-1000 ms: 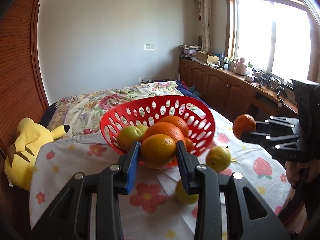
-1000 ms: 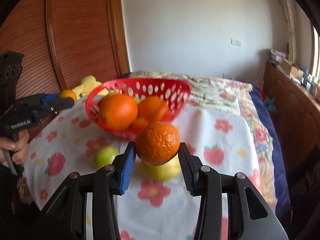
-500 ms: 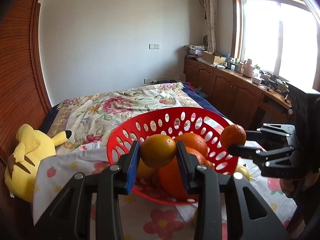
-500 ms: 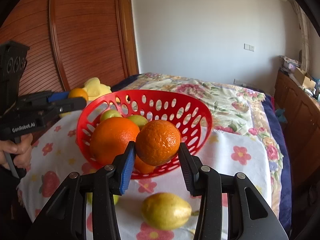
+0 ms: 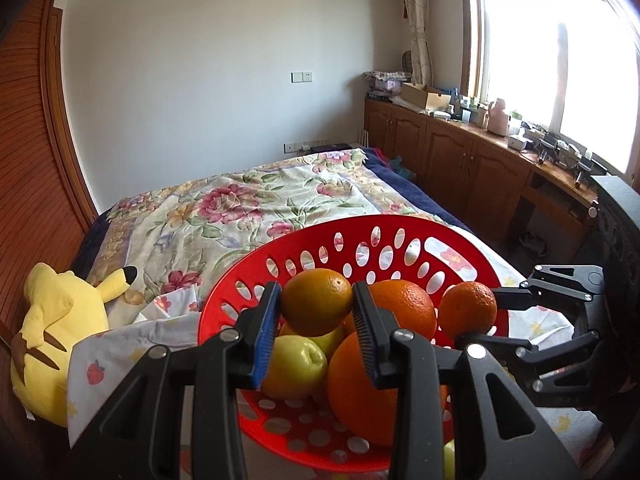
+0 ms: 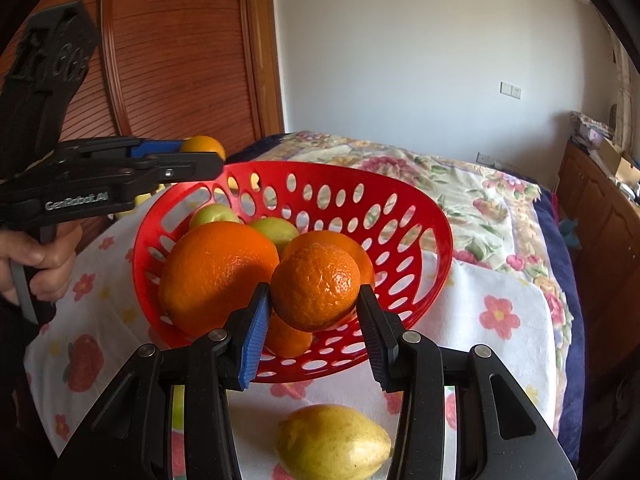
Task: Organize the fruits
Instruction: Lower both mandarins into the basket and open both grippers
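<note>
Right wrist view showed the right gripper (image 6: 314, 312) clamping a pebbly tangerine (image 6: 316, 286) over the red basket (image 6: 436, 248); the left gripper (image 5: 316, 320) gripped a smooth orange (image 5: 317, 302) above that basket.

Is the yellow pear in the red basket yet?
Out. The yellow pear lies on the flowered cloth, in front of the red basket.
</note>
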`<state>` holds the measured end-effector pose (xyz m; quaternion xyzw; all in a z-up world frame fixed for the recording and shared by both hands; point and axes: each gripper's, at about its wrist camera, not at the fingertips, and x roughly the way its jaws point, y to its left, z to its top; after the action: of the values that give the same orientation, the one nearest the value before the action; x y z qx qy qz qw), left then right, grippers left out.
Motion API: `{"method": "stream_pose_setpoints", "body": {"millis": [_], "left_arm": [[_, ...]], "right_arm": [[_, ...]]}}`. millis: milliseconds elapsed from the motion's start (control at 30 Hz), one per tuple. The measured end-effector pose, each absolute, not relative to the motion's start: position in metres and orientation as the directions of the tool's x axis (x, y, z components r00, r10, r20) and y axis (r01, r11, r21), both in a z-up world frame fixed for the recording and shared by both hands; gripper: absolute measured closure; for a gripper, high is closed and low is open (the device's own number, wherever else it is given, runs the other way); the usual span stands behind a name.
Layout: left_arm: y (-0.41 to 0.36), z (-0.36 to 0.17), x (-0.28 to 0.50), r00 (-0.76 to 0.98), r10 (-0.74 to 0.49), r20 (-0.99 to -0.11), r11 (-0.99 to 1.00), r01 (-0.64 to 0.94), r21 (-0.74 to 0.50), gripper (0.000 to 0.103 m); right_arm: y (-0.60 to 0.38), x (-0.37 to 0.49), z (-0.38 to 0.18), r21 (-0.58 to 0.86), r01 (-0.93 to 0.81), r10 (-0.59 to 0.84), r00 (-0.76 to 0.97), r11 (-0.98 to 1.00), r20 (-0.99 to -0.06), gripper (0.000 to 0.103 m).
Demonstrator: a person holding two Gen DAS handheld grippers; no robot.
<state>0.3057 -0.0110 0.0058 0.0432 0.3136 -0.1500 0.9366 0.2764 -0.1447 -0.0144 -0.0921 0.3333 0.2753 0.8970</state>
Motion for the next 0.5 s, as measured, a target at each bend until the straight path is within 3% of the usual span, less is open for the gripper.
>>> {"method": "stream_pose_setpoints", "body": {"millis": [500], "left_arm": [[-0.026, 0.003, 0.323, 0.743, -0.250, -0.620, 0.949, 0.314, -0.006, 0.067]], "right_arm": [[-0.142, 0.275, -0.016, 0.010, -0.556, 0.428, 0.630, 0.831, -0.648, 0.057]]}}
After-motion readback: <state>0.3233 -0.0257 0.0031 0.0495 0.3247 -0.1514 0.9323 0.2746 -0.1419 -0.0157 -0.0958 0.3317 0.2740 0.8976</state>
